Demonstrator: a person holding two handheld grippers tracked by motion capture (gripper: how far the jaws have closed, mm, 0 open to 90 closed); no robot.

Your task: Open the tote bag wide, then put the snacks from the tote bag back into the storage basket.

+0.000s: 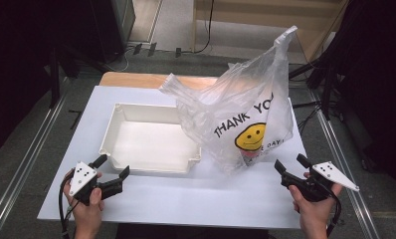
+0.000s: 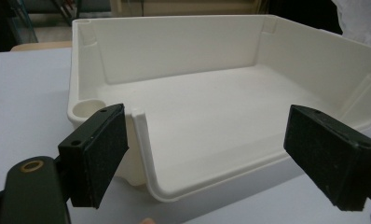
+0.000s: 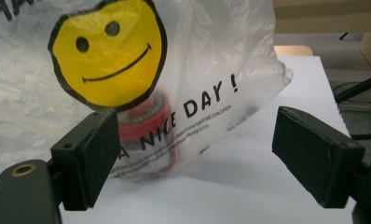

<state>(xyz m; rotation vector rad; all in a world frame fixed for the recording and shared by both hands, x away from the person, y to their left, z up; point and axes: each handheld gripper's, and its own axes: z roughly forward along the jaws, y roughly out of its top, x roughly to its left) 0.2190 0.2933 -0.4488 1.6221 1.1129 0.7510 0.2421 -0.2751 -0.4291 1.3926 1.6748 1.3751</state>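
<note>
My R gripper (image 1: pixel 290 168) sits just off the bag (image 1: pixel 246 114), at the bag's near-right corner, jaws spread wide w/ nothing between them. Bag stands upright on the white board (image 1: pixel 211 194), handles pointing up and away, its left side touching the tray (image 1: pixel 151 164). In the right gripper view the bag (image 3: pixel 141 70) lies dead ahead of my pads (image 3: pixel 97 154), smiley face toward me; a red-banded jar (image 3: pixel 148 135) shows through the plastic low in the bag, standing upright, so its long axis is vertical and it sits closer to my left pad than my right. L gripper (image 1: pixel 112 172) is at the tray's near-left corner, i.e. on the far side of the tray from the bag, also released and empty; in the left gripper view the tray (image 2: pixel 197 140) lies straight ahead, its near rim between my pads (image 2: pixel 99 154), inside bare. Judgement: R hand is clearly the nearer one to the bag, L is well apart from it w/ the tray between. Coming move prob. turns on R closing fwd and slightly left onto the plastic, or up toward the handles; can't tell which handle is reachable from this angle. Risk: thin film may slip or pinch the jar instead.
</note>
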